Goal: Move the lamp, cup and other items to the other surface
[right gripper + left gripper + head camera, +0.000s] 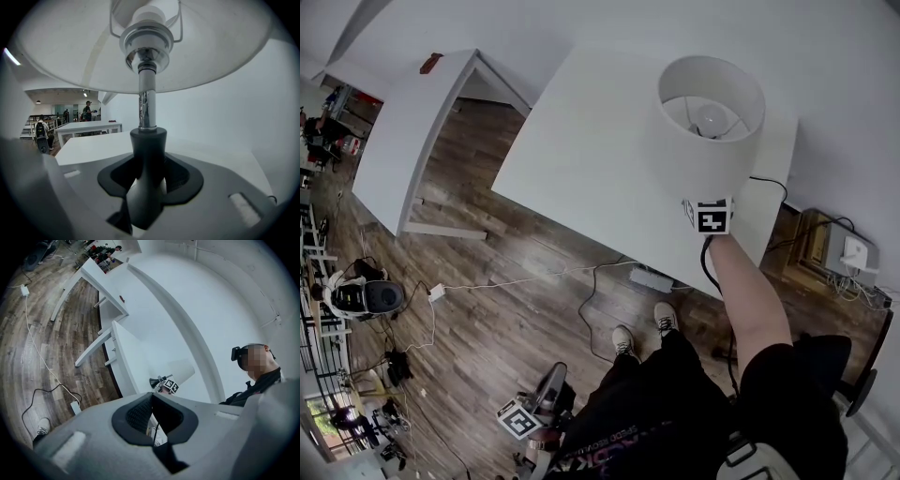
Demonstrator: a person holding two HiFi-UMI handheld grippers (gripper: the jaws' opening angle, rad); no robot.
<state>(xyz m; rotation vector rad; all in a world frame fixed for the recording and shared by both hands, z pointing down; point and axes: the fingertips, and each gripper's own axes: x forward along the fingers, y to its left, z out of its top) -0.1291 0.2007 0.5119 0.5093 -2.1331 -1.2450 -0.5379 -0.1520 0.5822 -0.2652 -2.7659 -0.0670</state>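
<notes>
A: Two grippers were there; what did each one hold?
B: The right gripper was closed on the lamp, above the white table. The left gripper stood open and empty, beside the person's legs.

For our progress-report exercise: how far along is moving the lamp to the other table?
Done: nothing clearly; the far table holds only a small reddish item I can't identify. In hand: the right claw is shut on the dark stem of the lamp at the near table. The left claw is open, empty. Left: carrying the lamp across, then the rest, which these views don't show.
</notes>
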